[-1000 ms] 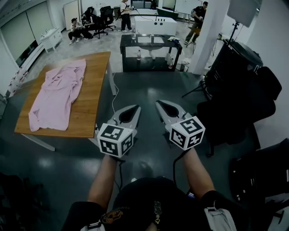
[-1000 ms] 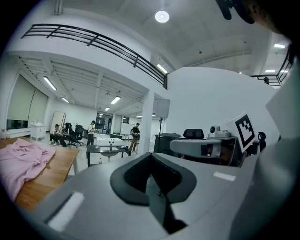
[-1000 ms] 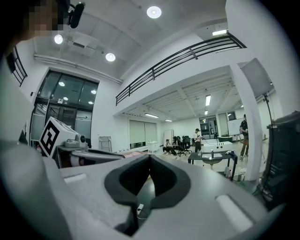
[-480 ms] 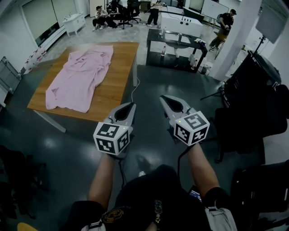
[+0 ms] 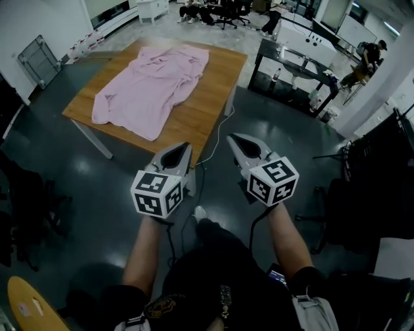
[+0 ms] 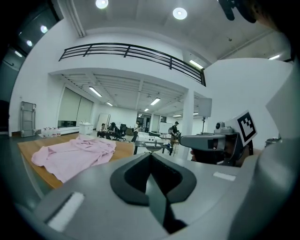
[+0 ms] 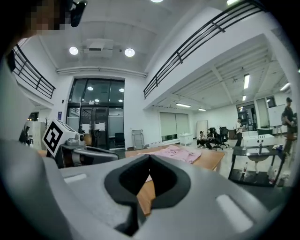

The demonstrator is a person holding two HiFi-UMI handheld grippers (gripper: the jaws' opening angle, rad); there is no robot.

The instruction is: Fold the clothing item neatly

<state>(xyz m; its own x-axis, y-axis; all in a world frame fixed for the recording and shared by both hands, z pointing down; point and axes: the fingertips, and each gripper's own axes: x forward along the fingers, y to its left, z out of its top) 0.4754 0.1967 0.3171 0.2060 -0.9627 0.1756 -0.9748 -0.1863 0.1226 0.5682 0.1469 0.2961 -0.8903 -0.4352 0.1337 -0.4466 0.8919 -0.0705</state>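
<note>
The pink garment (image 5: 152, 84) lies crumpled and spread out on the wooden counter (image 5: 202, 111), toward its far and left side, with nothing touching it. The left hand-held gripper (image 5: 184, 148) and the right hand-held gripper (image 5: 233, 138) are held side by side over the dark floor (image 5: 77, 194), just short of the counter's near corner and well apart from the cloth. Both are clenched with nothing between the jaws. A black table (image 5: 292, 72) stands beyond the counter to the right, and people (image 5: 194, 6) sit at the far end of the room.
</note>
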